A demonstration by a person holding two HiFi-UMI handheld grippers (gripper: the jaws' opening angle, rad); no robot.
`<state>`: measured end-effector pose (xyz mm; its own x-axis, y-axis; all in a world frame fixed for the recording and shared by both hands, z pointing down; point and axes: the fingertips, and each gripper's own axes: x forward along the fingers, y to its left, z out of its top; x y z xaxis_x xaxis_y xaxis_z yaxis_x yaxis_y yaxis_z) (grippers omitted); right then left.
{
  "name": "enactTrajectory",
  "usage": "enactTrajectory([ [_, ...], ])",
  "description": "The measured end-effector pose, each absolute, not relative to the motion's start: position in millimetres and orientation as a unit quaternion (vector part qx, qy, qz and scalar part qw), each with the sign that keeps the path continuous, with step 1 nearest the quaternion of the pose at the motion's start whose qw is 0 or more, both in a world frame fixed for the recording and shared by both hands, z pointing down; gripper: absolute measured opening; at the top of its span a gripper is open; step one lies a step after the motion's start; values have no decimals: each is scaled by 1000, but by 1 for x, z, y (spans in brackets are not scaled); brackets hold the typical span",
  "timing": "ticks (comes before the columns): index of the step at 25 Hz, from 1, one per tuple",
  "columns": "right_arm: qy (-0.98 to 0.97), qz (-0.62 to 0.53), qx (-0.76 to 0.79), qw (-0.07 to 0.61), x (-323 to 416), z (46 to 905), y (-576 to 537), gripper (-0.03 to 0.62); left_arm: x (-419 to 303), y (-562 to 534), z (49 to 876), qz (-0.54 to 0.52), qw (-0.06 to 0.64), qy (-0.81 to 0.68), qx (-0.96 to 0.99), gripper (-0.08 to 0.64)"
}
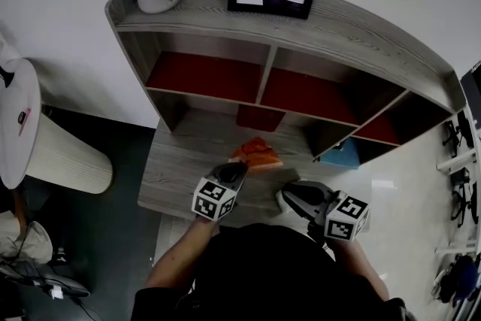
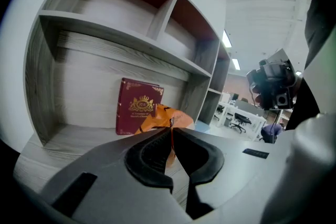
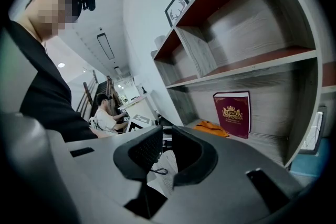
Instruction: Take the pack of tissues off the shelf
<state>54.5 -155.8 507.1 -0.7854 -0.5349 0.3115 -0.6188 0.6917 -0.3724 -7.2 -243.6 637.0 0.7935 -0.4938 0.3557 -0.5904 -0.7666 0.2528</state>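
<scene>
Your left gripper (image 2: 171, 126) has its jaws pressed together on a thin orange flap of the pack of tissues (image 2: 158, 115). The rest of the pack bulges out just beyond your fingertips, in front of the dark red book (image 2: 137, 105) that stands against the back wall. From the head view the pack (image 1: 255, 155) looks to be down on the grey desk surface (image 1: 176, 162) below the shelf (image 1: 338, 30) compartments, right at your jaw tips.

Expect it to be light and soft: a crinkly film wrapper over squashy paper. The film is probably slick, and a pinch on the edge alone may slide off or let the pack swing and droop. A firmer hold would be across the pack's middle, jaws spanning its thickness.

Your right gripper (image 3: 164, 136) is off to the side with its jaws nearly together on nothing, the pack ahead and to its right.
</scene>
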Motion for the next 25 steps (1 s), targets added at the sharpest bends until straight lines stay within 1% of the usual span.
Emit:
enactTrajectory([
  [14,-915,242,311,86,54,512,-158,37,-14,-226,703,227,177,-286,914,23],
  [20,-914,246,311,88,61,513,-160,37,-11,-222,715,237,181,-288,910,25],
  [25,-912,249,313,88,71,512,-161,37,-6,-221,719,258,165,-292,906,25],
])
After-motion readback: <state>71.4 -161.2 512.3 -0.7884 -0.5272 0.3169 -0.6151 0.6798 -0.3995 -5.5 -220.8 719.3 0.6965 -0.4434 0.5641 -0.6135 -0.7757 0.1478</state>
